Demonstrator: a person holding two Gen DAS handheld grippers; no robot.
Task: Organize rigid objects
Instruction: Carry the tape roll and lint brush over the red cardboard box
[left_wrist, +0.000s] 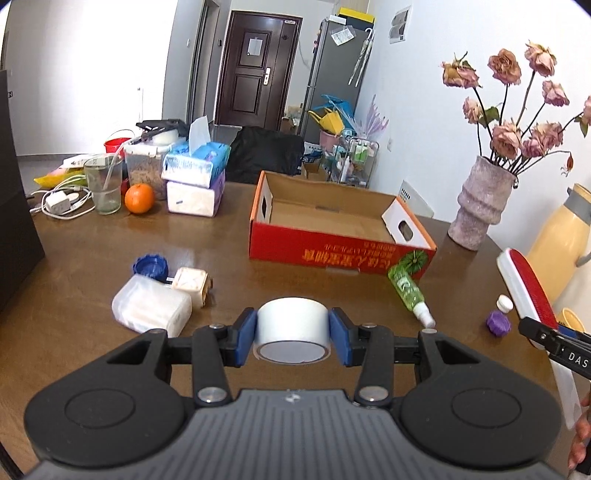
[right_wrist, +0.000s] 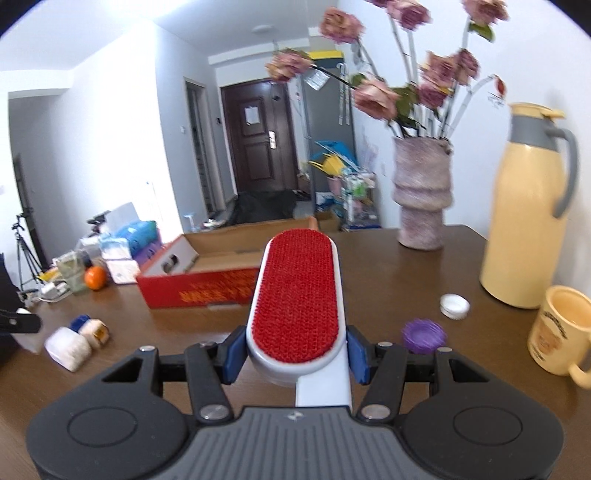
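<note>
Clamped between left gripper (left_wrist: 291, 334) jaws: white tape roll (left_wrist: 291, 328), lower centre. Right gripper (right_wrist: 295, 356) jaws grip lint brush (right_wrist: 297, 295). Red box (left_wrist: 332, 236) mid-frame looks empty; bottles remain loose on tabletop (left_wrist: 92, 258).

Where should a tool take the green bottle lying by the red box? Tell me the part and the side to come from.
Grip the green bottle across its wider green body, not the narrow white cap end. It lies flat on the table, upper end against the red box, cap toward the camera. Probably best from above, fingers straddling its sides.
</note>
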